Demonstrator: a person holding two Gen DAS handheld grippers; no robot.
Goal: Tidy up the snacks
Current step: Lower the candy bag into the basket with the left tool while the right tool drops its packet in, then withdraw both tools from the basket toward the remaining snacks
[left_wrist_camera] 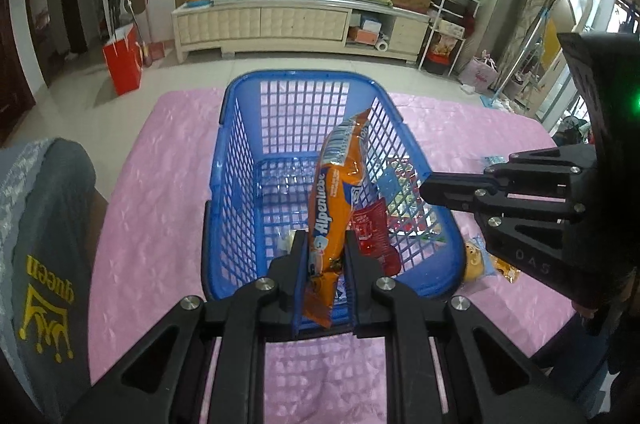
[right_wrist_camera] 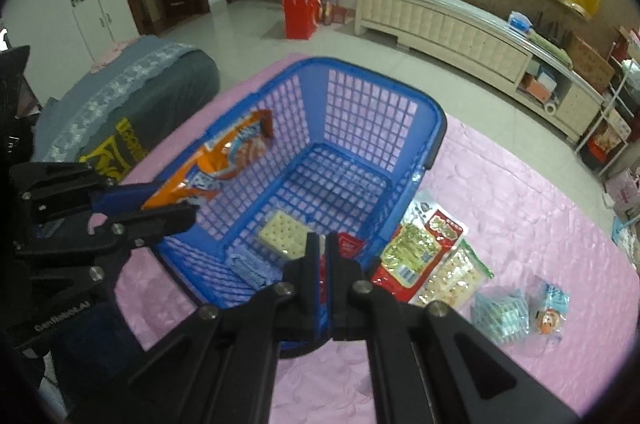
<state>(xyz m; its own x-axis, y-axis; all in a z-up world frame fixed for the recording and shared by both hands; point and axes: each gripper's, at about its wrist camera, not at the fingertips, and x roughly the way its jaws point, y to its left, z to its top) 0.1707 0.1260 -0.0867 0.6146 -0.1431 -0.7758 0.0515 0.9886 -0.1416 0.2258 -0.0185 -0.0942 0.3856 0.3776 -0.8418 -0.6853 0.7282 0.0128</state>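
Note:
A blue plastic basket (left_wrist_camera: 240, 160) (right_wrist_camera: 432, 120) stands on a pink cloth. My left gripper (left_wrist_camera: 326, 240) (right_wrist_camera: 176, 202) is shut on a long orange Alpenliebe packet (left_wrist_camera: 336, 184) (right_wrist_camera: 224, 156), which it holds upright over the basket's near end. My right gripper (right_wrist_camera: 323, 242) (left_wrist_camera: 426, 192) is shut on a small red packet (right_wrist_camera: 350, 244) (left_wrist_camera: 370, 232), also over the basket. Inside the basket lie a cracker pack (right_wrist_camera: 280, 234) and a blue packet (right_wrist_camera: 248, 270).
Right of the basket on the pink cloth (right_wrist_camera: 520, 204) lie a red and green snack bag (right_wrist_camera: 420, 252), a pale bag (right_wrist_camera: 452, 276), a blue mesh pack (right_wrist_camera: 500, 316) and a small cartoon packet (right_wrist_camera: 550, 316) (left_wrist_camera: 474, 260). A person's grey garment (left_wrist_camera: 48, 264) is at the left.

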